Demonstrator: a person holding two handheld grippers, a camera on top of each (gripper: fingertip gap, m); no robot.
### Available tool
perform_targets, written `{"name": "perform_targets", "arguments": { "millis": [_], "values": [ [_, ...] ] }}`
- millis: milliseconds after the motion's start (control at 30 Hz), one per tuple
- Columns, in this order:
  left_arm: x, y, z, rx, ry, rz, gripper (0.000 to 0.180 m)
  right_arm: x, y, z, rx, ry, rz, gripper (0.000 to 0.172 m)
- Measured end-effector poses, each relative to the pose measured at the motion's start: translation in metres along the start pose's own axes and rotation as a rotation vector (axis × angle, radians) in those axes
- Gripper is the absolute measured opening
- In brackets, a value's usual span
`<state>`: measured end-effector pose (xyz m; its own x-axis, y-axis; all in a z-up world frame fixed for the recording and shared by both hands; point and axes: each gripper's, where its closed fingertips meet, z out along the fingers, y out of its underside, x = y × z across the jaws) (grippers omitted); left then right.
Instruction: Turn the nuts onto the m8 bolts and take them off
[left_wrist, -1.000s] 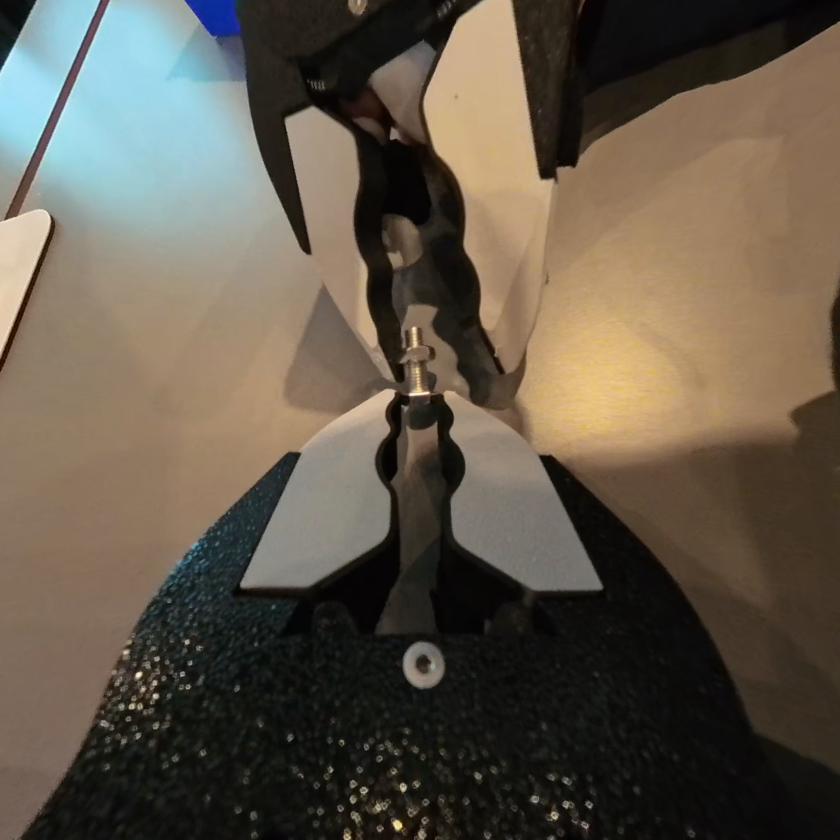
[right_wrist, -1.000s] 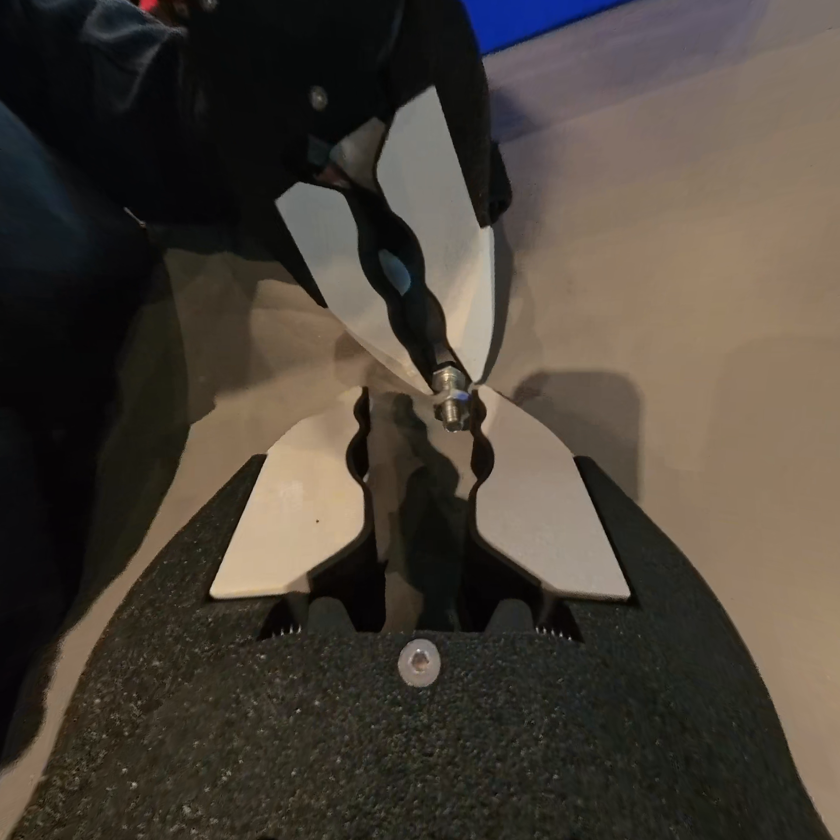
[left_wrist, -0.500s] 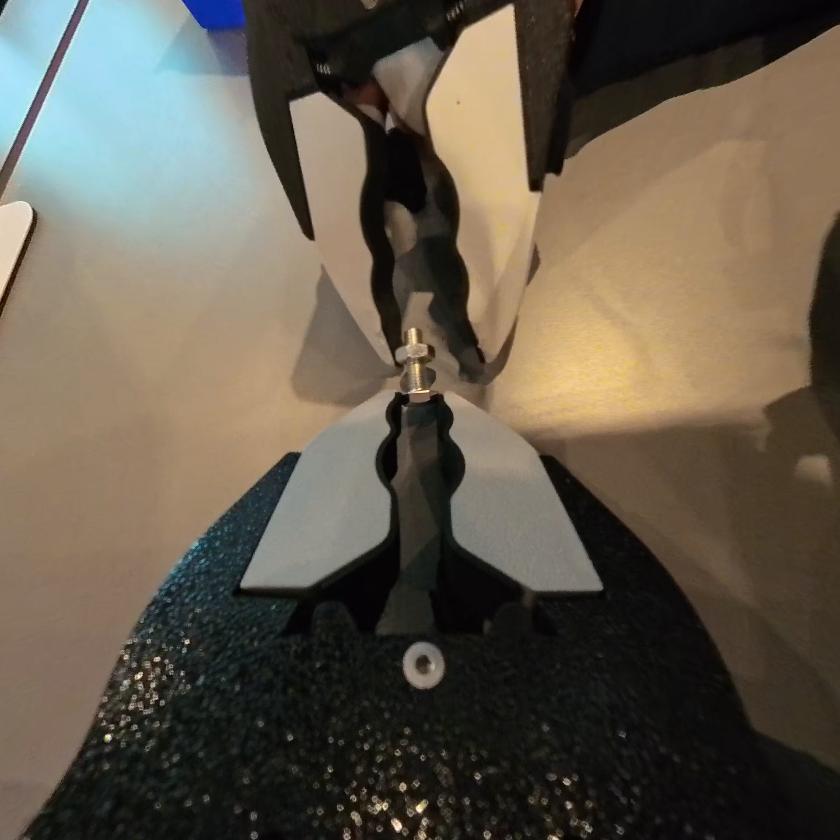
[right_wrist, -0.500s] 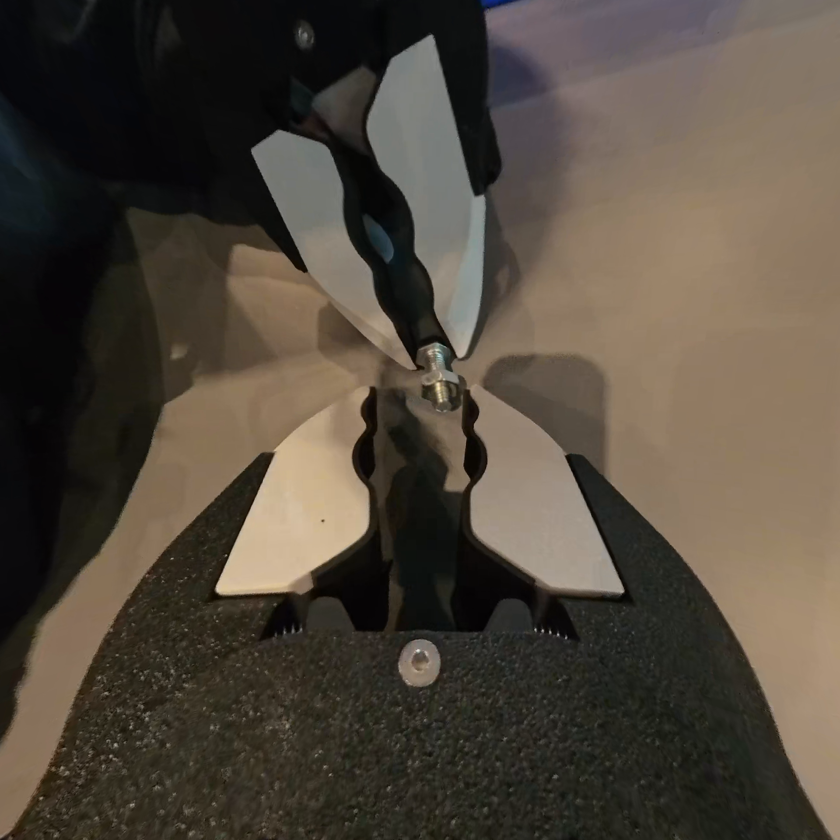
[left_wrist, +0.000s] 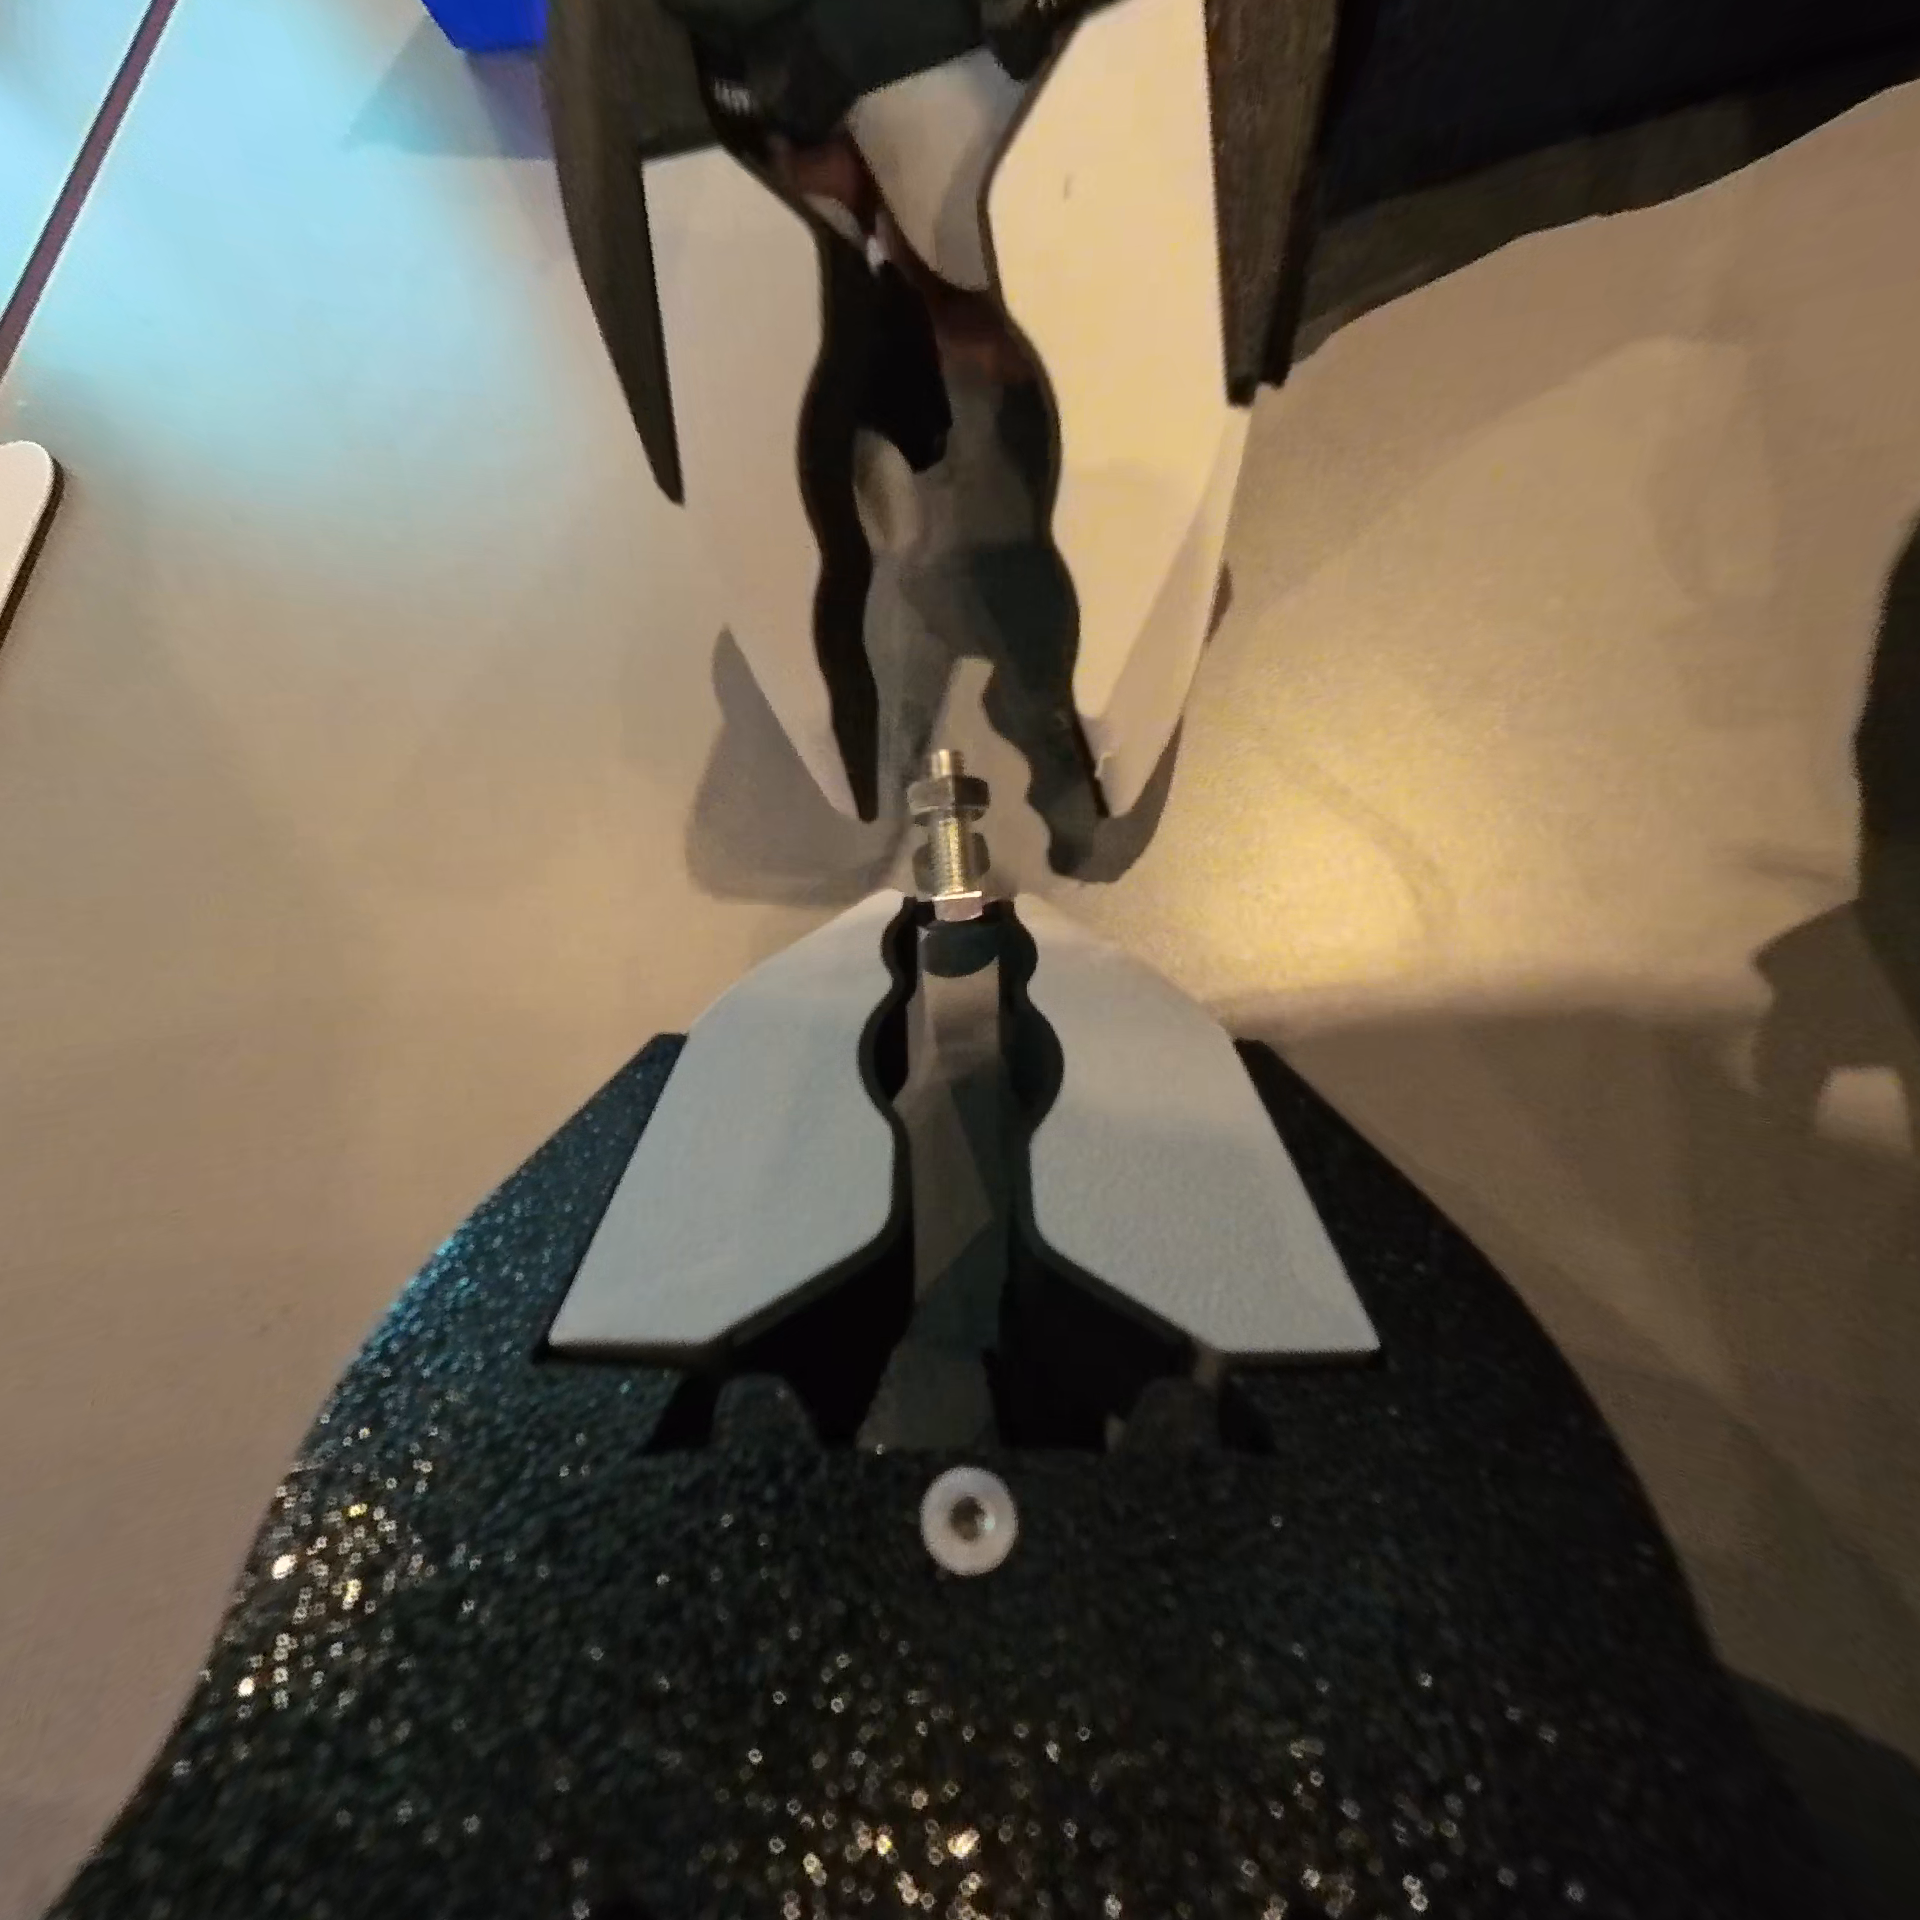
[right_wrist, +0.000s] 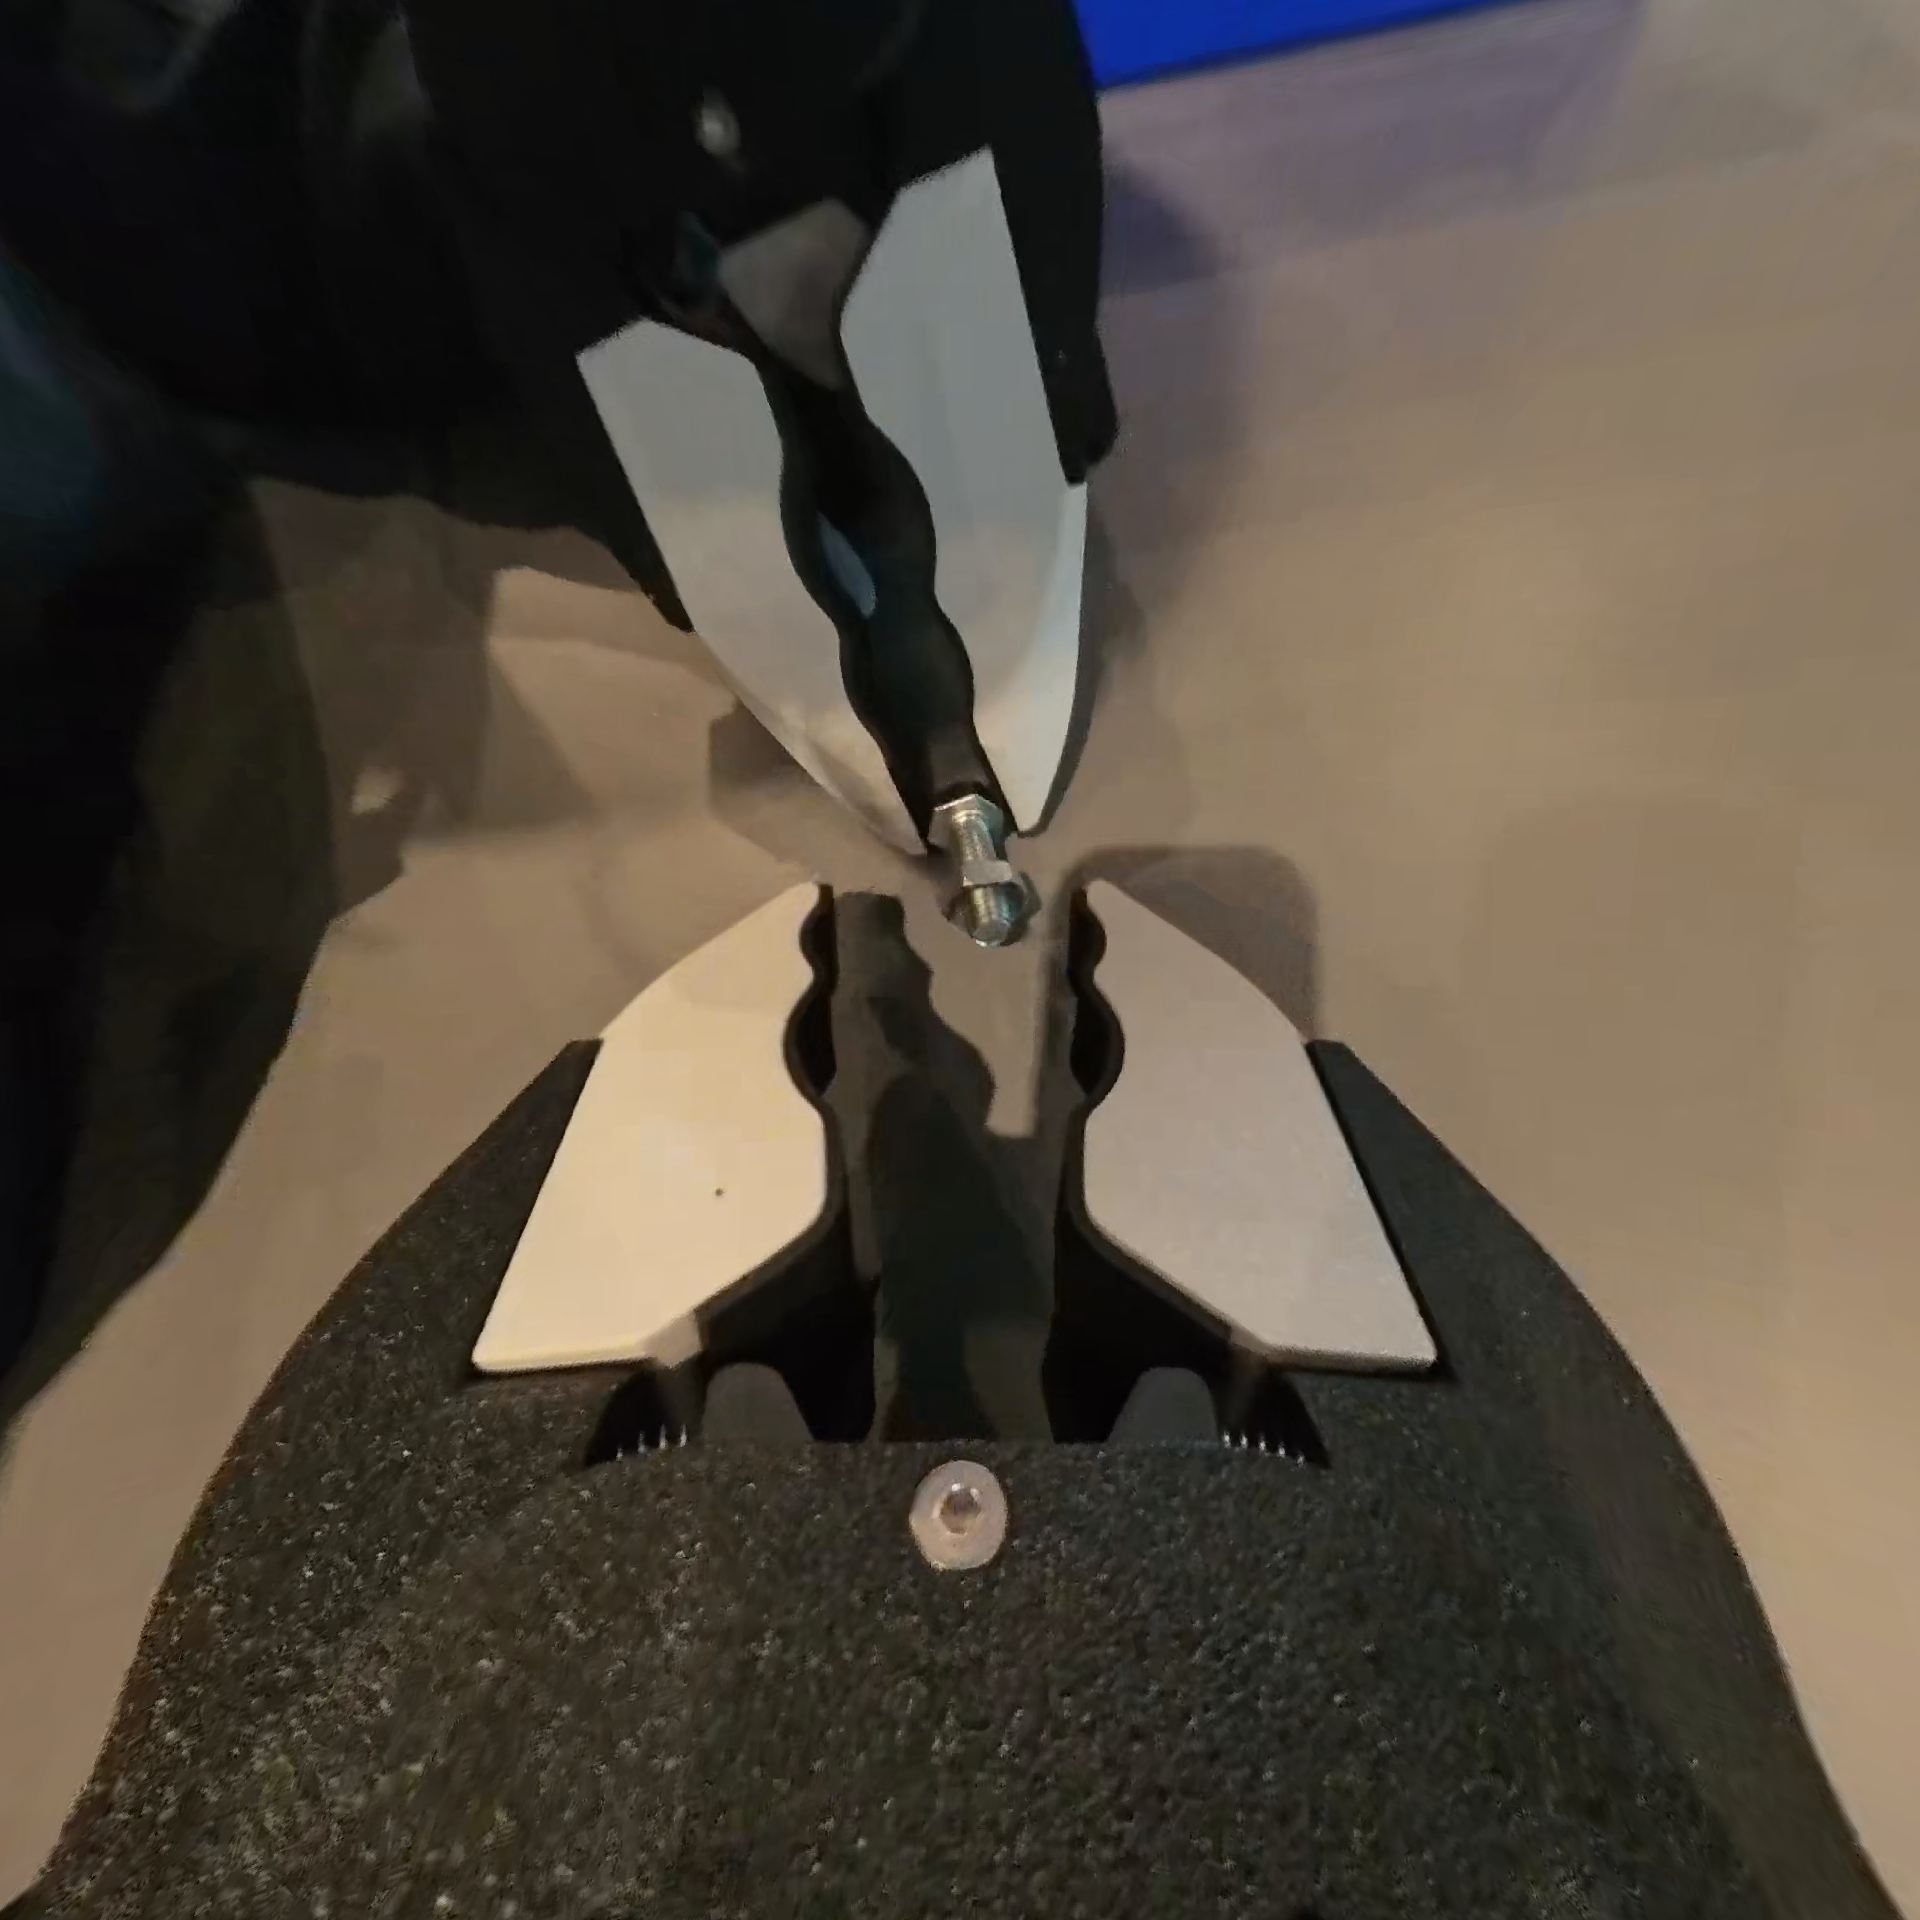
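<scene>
Steel bolt (left_wrist: 948, 862) in left claw (left_wrist: 956, 914)

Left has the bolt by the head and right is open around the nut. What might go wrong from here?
1. The left gripper pinches only the bolt's head at the fingertips; twisting may lever it out.
2. The bolt sits off-centre between the right gripper's fingers, so closing may push it sideways.
3. The nut is near the thread's end; it may drop onto the table.

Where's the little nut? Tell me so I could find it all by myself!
Find the two grippers meeting tip to tip over the beige table. The left gripper pinches the head of a shiny silver bolt. The nut is the six-sided ring near the bolt's free end, wider than the thread, between the open right gripper's fingers.
</scene>
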<state>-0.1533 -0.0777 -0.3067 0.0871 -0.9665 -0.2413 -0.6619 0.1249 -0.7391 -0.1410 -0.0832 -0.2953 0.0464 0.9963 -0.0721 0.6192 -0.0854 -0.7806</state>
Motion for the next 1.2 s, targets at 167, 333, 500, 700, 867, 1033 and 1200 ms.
{"name": "perform_targets", "arguments": {
  "millis": [167,333,500,700,867,1033,1200],
  "values": [
    [0.000,0.000,0.000,0.000,0.001,-0.001,0.014,-0.007,0.004,0.006,-0.056,-0.007,-0.049,0.043],
    [0.000,0.000,0.001,0.000,0.002,-0.003,0.014,-0.029,-0.028,-0.006,0.172,-0.088,-0.162,0.040],
    [0.000,0.000,0.001,0.000,0.002,-0.003,0.014,-0.004,-0.001,-0.005,0.005,-0.006,-0.021,0.042],
    [0.000,0.000,0.002,0.002,0.003,0.004,0.014,-0.009,0.002,-0.001,-0.033,-0.039,-0.008,0.041],
    [0.001,-0.001,0.002,0.004,0.000,0.018,0.014,-0.026,-0.031,-0.016,0.199,-0.054,-0.160,0.035],
    [0.001,-0.001,0.002,0.006,0.001,0.026,0.014,-0.005,0.002,-0.010,-0.003,-0.030,0.020,0.045],
    [0.001,-0.001,0.002,0.006,0.003,0.025,0.014,-0.010,0.003,-0.007,-0.027,-0.047,0.002,0.043]
  ]
}}
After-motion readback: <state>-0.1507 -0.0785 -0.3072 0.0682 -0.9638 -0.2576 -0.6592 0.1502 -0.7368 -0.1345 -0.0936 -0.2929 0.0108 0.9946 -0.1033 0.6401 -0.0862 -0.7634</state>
